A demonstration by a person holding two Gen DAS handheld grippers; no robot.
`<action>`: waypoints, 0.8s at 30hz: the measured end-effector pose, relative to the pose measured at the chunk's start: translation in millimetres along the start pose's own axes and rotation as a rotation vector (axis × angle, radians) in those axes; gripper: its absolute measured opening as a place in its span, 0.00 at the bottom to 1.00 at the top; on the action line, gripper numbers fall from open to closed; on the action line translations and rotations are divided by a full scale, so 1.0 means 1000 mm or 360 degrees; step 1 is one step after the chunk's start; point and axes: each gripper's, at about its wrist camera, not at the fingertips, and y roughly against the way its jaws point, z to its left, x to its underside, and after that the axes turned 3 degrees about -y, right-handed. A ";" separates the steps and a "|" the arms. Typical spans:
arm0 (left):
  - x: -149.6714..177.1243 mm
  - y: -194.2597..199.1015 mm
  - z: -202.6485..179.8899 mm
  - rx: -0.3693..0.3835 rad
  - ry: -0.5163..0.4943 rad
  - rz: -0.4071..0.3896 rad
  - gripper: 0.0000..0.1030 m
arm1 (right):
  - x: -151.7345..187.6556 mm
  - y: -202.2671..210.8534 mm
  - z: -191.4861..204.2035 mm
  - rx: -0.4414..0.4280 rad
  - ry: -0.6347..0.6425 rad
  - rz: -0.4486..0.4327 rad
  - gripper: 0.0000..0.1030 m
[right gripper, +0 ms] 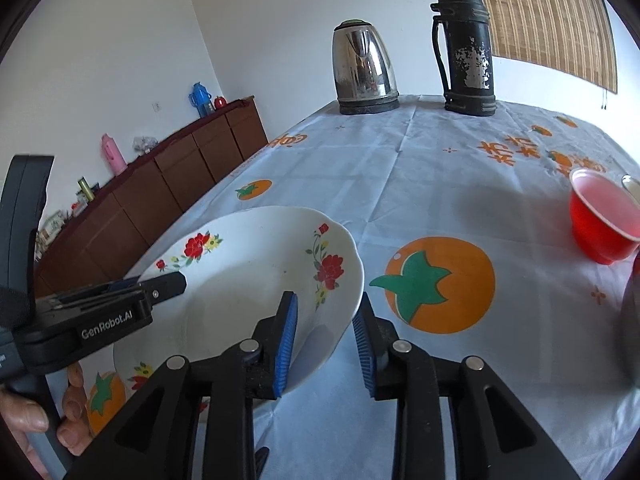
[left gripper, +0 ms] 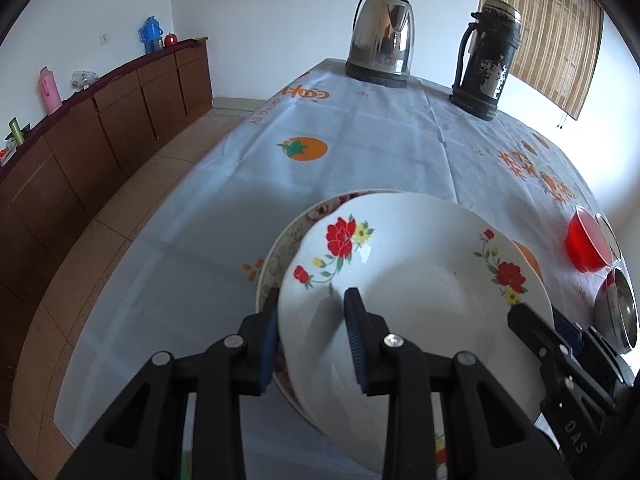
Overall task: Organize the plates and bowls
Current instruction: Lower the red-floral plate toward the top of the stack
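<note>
Two hand-held grippers flank the white plate (left gripper: 420,280); left hand-held gripper (left gripper: 312,334) pinches its 9 o'clock rim; right hand-held gripper (right gripper: 326,336), narrowly parted, straddles 3 o'clock; lower evenly onto the patterned plate (left gripper: 276,256).

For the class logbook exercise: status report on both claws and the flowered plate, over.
Left claw shut on rim of flowered plate. Right claw open, far rim between its pads. Patterned plate beneath. Red bowl off to the side.
</note>
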 end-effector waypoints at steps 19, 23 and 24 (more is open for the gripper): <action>-0.006 0.000 -0.002 -0.0044 -0.0013 0.0057 0.29 | 0.000 -0.004 -0.003 0.0002 0.0035 -0.0037 0.23; -0.005 0.005 -0.002 -0.0061 -0.0016 0.0060 0.29 | 0.001 -0.004 -0.005 -0.0034 0.0046 -0.0041 0.23; -0.005 0.006 -0.003 -0.0068 -0.0017 0.0055 0.29 | 0.002 -0.004 -0.006 -0.0044 0.0045 -0.0040 0.23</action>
